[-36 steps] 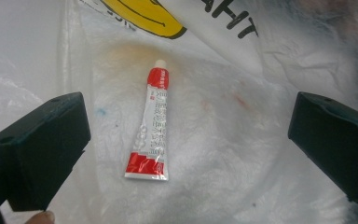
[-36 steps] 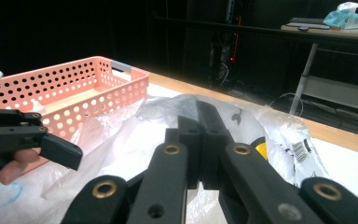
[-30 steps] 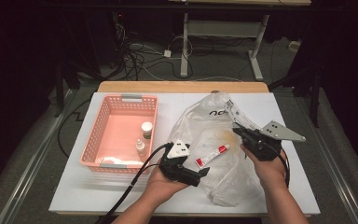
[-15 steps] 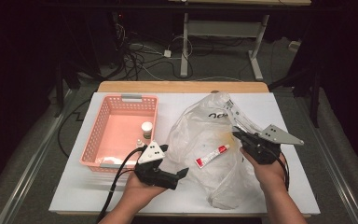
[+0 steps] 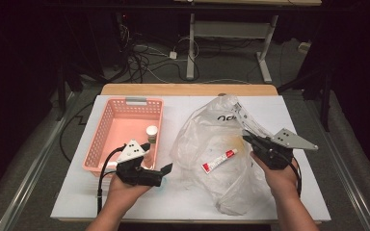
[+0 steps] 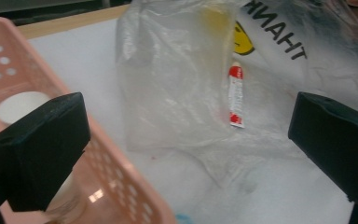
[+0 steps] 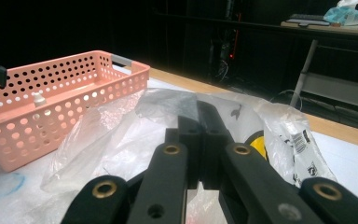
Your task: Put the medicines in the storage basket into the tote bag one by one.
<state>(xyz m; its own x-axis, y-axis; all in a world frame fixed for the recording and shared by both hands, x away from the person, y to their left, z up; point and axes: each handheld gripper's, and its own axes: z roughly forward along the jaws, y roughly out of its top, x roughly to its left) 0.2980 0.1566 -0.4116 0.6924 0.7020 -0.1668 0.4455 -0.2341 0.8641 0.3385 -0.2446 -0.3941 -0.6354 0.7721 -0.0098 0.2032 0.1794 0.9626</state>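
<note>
Emptying the plastic bag [image 5: 212, 144] goes best if the right gripper [image 5: 246, 138], jaws clamped on its rim, lifts while the left gripper [image 5: 166, 169], jaws wide beside the basket [image 5: 107, 139], approaches the tube [image 5: 219, 160] inside.

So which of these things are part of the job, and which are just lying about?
In the job:
plastic bag, pinched by right gripper
toothpaste tube inside it
pink basket
left gripper, open

Lying about:
cables on the floor
desk frame behind
</note>
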